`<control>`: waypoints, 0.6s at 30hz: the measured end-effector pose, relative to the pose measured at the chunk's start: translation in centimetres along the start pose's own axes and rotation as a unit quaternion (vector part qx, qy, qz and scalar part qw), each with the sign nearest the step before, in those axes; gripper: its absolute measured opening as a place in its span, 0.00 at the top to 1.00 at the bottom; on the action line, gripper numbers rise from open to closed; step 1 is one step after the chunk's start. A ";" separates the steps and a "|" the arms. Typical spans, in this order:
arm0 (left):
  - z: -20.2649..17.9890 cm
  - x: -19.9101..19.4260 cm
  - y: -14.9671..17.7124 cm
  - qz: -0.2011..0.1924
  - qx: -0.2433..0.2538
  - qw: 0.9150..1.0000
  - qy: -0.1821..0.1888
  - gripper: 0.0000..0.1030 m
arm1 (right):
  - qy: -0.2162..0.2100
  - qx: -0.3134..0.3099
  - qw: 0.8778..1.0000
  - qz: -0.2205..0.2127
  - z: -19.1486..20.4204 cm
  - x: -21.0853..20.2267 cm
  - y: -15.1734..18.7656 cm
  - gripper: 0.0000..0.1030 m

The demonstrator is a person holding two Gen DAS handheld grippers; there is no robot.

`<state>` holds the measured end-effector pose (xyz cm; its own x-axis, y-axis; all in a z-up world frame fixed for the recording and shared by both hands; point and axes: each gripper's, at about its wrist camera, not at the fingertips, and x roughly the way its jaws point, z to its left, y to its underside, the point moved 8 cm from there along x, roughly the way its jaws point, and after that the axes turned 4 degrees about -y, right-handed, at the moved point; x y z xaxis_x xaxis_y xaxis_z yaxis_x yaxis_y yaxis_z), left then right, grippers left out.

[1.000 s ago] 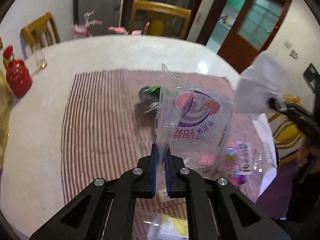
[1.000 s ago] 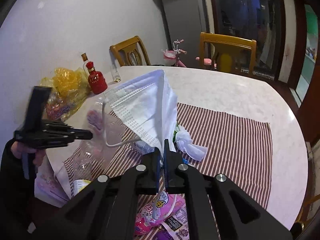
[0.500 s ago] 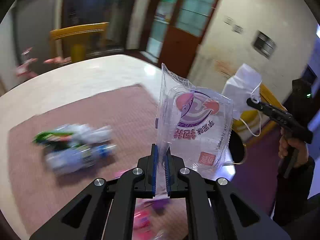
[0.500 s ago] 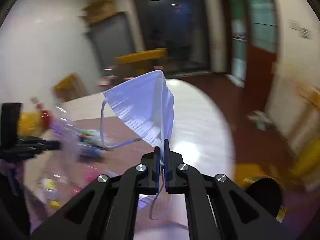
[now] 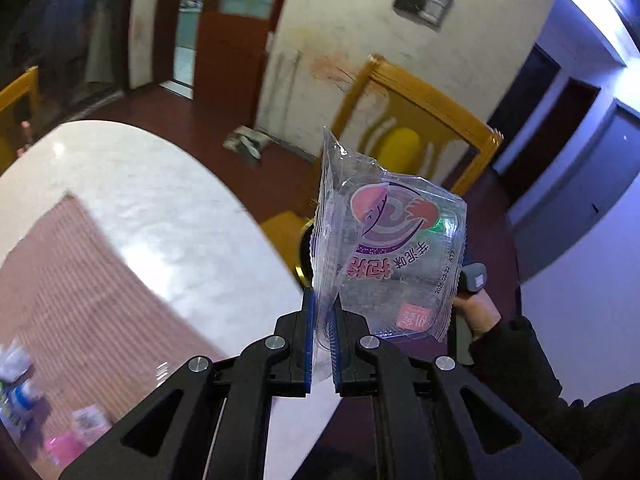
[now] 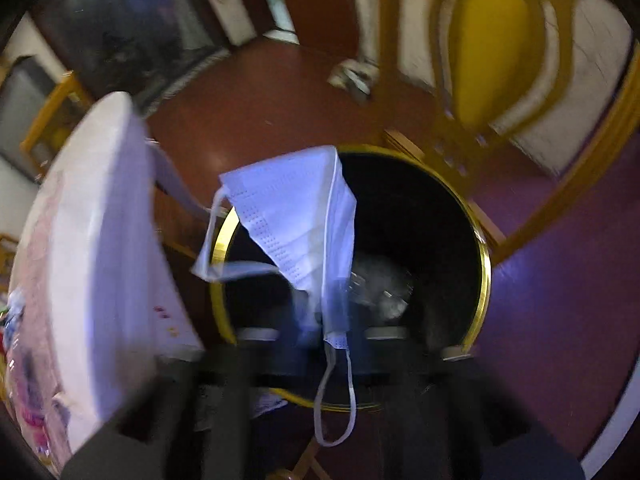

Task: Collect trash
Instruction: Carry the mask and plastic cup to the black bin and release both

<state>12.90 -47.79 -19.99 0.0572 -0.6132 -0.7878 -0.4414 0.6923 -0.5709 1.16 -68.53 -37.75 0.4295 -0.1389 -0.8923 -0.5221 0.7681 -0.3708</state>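
Both views have swung away from the striped cloth and now face the floor beside the table; the right gripper's jaws, closed on the face mask a second ago, have just been opening.

Left wrist view: the left gripper (image 5: 321, 312) stands fully closed on one clear plastic wrapper (image 5: 390, 248), pinched by its left edge. The wrapper stands upright in the centre of the frame, printed with a purple and pink logo. The white table (image 5: 160, 216) fills the left half, with the striped cloth (image 5: 72, 300) at lower left. Blurred litter lies at the lower left edge; its count cannot be told. One yellow chair (image 5: 416, 128) stands at upper centre. One hand (image 5: 478, 312) shows at right centre, just behind the wrapper.

Right wrist view: the right gripper (image 6: 332, 344) is heavily blurred at lower centre; its jaws stand apart. One white face mask (image 6: 304, 224) hangs between them, over one round black bin (image 6: 485, 268) with a gold rim, at centre frame. Whether the pads touch the mask cannot be told. One ear loop dangles at lower centre, one at centre left. The table edge fills the left side.
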 end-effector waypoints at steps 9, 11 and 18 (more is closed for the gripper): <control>-4.1 11.9 -1.8 0.062 0.028 0.998 0.009 0.94 | 0.045 0.102 0.988 -0.108 -7.0 -6.5 0.1 0.22; -5.1 15.4 -2.1 0.080 0.024 0.997 0.004 0.94 | 0.049 0.133 0.981 -0.135 -8.6 -8.6 0.3 0.22; -7.9 24.9 -2.3 0.100 0.011 0.995 -0.027 0.56 | 0.038 0.167 0.968 -0.182 -11.3 -13.2 0.1 0.22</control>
<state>8.24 -67.68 -36.40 0.0178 -0.4412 -0.8973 -0.4291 0.8072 -0.4054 -12.93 -73.71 -28.92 0.4787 -0.4731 -0.7396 -0.0737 0.8178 -0.5708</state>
